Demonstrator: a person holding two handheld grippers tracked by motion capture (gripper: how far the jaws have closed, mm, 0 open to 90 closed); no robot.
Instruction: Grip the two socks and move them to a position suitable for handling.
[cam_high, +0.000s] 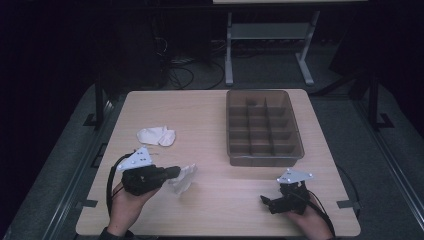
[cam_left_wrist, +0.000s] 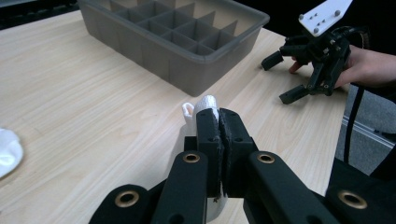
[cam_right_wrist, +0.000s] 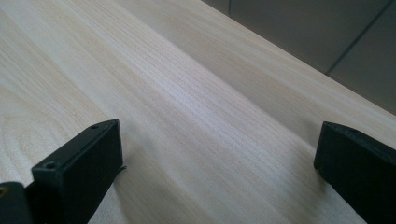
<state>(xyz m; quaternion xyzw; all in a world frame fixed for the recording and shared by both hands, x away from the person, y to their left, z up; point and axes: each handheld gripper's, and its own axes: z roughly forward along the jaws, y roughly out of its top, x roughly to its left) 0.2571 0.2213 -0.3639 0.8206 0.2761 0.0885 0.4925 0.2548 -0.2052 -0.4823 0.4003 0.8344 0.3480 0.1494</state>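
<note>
A white sock (cam_left_wrist: 204, 106) is pinched between the pressed-together jaws of the left gripper (cam_left_wrist: 219, 122), near the table's front edge. A second sock (cam_high: 157, 135) lies well apart, and the divided tray (cam_high: 264, 127) looks empty, so I judge sorting barely started. The right gripper (cam_high: 274, 201) rests with jaws spread, holding nothing.

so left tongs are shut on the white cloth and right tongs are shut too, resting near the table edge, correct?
Not quite. The left tongs are shut on the crumpled white cloth, but the right tongs are open: the right gripper view shows their jaws wide apart over the light wooden table.
</note>
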